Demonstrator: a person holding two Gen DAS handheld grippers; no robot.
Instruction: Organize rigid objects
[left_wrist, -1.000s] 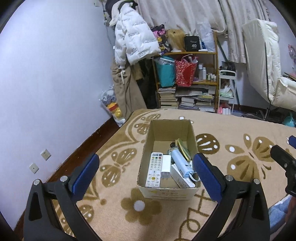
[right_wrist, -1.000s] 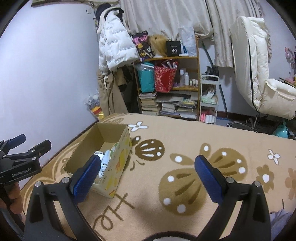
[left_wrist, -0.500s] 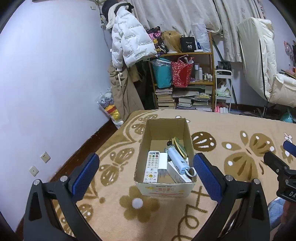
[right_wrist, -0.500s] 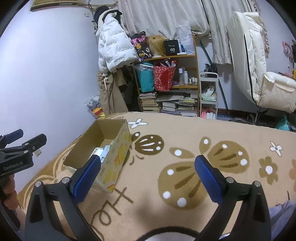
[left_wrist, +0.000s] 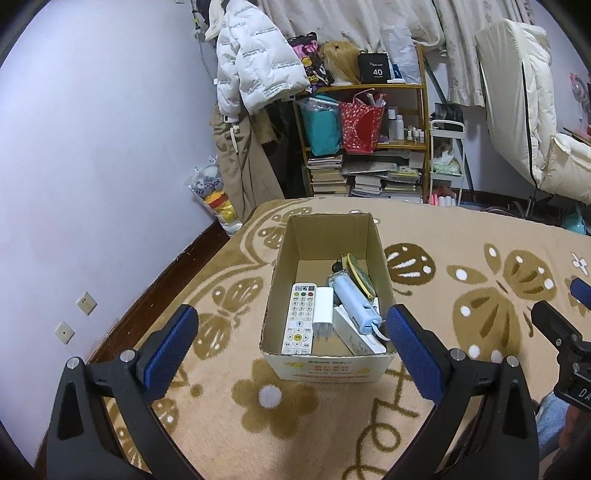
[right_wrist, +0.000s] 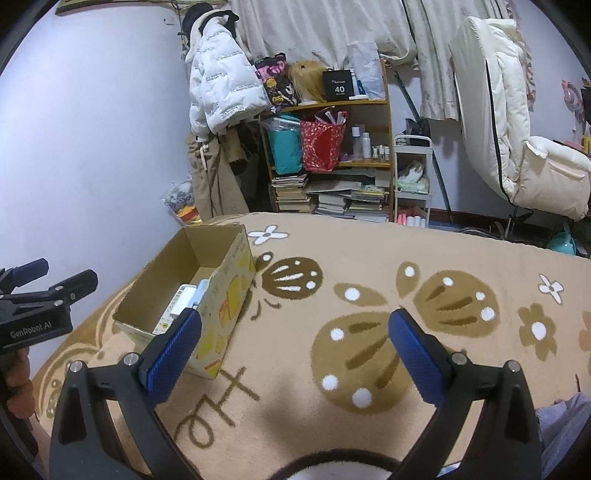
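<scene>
The cardboard box (left_wrist: 327, 295) sits on the patterned blanket (left_wrist: 461, 236), holding a remote (left_wrist: 299, 317) and other items — ahead of the left gripper (left_wrist: 288, 347), fingers wide apart, empty. The right gripper (right_wrist: 293, 350) — also spread, empty — has the box beyond its left finger.

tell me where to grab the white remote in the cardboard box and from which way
Grip the white remote control across its long narrow sides near mid-body, coming straight down from above. It lies flat, buttons up, along the left wall of the open cardboard box, with a white charger tight on its right, so clearance looks slim.
</scene>
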